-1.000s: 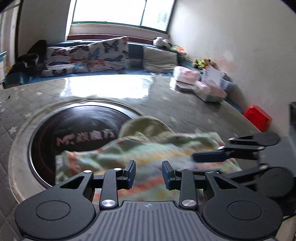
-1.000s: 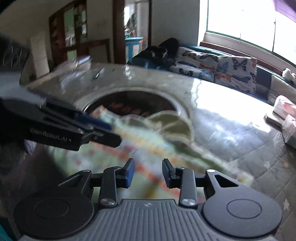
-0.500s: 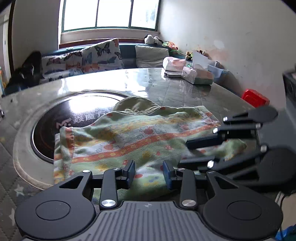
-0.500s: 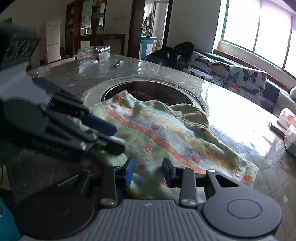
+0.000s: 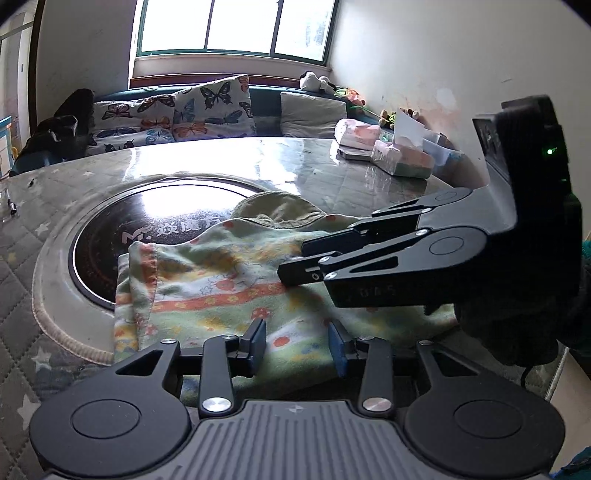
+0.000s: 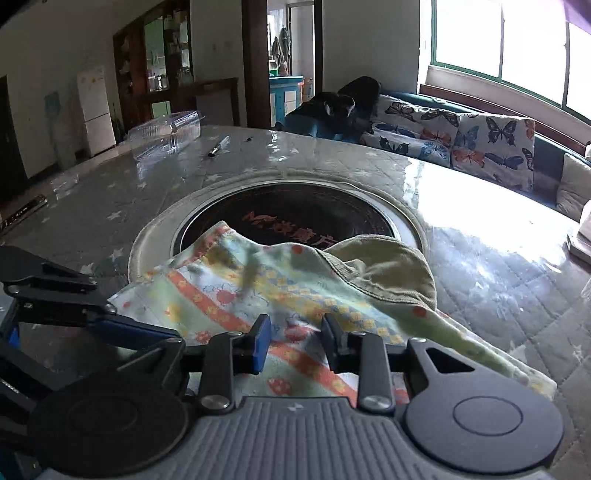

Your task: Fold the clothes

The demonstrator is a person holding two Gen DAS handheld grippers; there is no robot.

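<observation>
Two open grippers over a patterned cloth on a round table.

In the left wrist view the left gripper [image 5: 296, 343] sits at bottom centre, its fingers spread and empty, right over the near edge of the cloth [image 5: 229, 291]. The right gripper [image 5: 306, 264] reaches in from the right of the frame, its tips low over the cloth's middle with a narrow gap between them; nothing is seen pinched. In the right wrist view the right gripper [image 6: 295, 341] also stands released above the cloth [image 6: 258, 291], with the left gripper [image 6: 122, 325] entering at lower left. The cloth lies rumpled across the table [image 6: 498, 280], partly over the dark round hob [image 5: 110, 236] at mid frame and over an olive garment [image 6: 388, 266]. Beyond, upper frame, a butterfly cushion [image 5: 207, 107] rests under the window [image 5: 236, 26].
</observation>
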